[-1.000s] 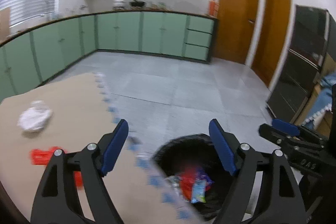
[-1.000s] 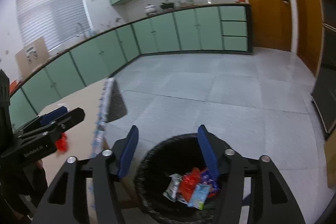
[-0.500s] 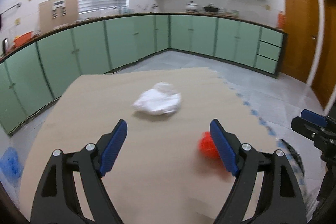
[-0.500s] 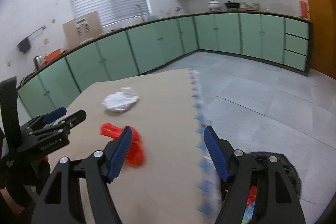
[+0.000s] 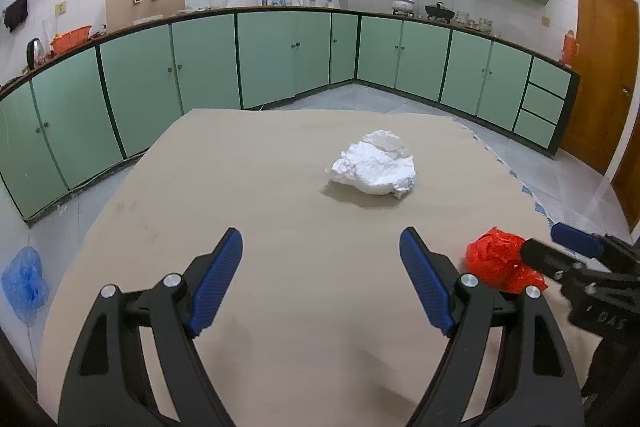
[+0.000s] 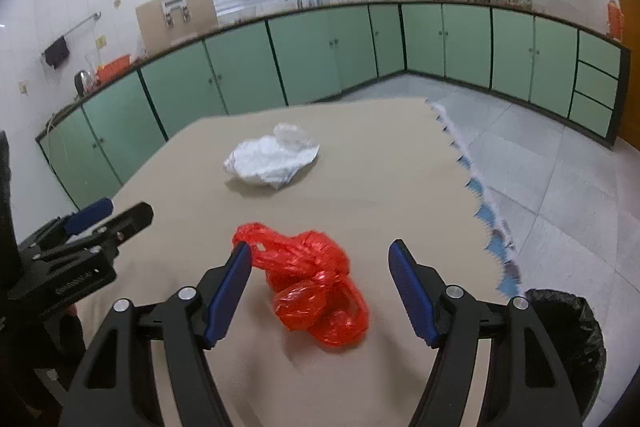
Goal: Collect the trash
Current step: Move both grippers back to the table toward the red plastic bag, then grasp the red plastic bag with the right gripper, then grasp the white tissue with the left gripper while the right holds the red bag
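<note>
Both grippers over the bench, jaws apart, nothing held; two bits of trash lie loose on it.

Right gripper (image 6: 320, 287) straddles the red bag (image 6: 316, 291), which sits on the bench (image 6: 380, 187) between the blue pads, untouched. White crumpled bag (image 6: 272, 163) lies further out at 11 o'clock, well apart. Only the right view shows the black bin (image 6: 568, 339), at 4 o'clock off the bench edge, cut by the frame, contents hidden. Left gripper (image 5: 320, 283) hangs over bare bench, white crumpled bag at 1 o'clock; the red bag at 3 o'clock is half covered by the right gripper's tip. Only the left view shows a blue bag (image 5: 24, 283) on the floor at 9 o'clock.
</note>
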`<state>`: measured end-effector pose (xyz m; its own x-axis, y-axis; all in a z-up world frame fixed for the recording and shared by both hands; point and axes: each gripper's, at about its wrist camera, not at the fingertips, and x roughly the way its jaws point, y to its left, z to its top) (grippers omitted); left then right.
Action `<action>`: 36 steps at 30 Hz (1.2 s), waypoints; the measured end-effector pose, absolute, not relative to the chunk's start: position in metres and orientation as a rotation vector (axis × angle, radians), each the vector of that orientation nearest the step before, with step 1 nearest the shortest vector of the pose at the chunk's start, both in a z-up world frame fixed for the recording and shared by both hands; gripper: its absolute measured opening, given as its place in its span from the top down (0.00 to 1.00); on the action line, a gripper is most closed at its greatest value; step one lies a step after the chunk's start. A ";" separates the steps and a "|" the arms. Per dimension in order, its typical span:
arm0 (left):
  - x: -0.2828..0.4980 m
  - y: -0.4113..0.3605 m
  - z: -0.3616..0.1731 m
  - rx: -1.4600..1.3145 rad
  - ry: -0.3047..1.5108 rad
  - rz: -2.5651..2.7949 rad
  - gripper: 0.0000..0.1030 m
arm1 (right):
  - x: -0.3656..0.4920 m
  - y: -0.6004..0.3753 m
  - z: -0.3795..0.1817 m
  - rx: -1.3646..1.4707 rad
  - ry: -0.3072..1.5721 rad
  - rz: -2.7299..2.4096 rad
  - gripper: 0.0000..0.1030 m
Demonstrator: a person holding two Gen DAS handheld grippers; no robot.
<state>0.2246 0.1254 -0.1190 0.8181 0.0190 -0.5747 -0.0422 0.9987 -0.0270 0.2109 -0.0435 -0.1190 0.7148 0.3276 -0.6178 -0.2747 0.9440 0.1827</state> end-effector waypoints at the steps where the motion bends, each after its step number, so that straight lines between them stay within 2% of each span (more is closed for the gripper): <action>1: 0.225 0.125 -0.120 -0.040 0.615 0.034 0.24 | 0.213 -0.041 -0.121 0.070 0.710 0.330 0.31; 7: 0.227 0.128 -0.126 -0.047 0.634 0.036 0.24 | 0.226 -0.032 -0.135 0.043 0.766 0.318 0.32; 9: 0.228 0.127 -0.127 -0.047 0.640 0.036 0.24 | 0.229 -0.029 -0.140 0.037 0.791 0.325 0.47; 10: 0.229 0.126 -0.128 -0.046 0.643 0.035 0.24 | 0.231 -0.029 -0.142 0.039 0.801 0.334 0.50; 15: 0.235 0.121 -0.129 -0.053 0.648 0.027 0.24 | 0.230 -0.029 -0.139 0.037 0.781 0.350 0.59; 28: 0.296 0.095 -0.131 -0.049 0.655 0.002 0.24 | 0.281 -0.040 -0.113 0.066 0.679 0.297 0.60; 36: 0.349 0.086 -0.141 -0.050 0.716 -0.011 0.24 | 0.309 -0.055 -0.118 0.105 0.681 0.240 0.60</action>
<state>0.3492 0.0860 -0.1411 0.7546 -0.0273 -0.6556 -0.0070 0.9987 -0.0496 0.3092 -0.0548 -0.1182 0.7507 0.2531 -0.6102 -0.1847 0.9673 0.1740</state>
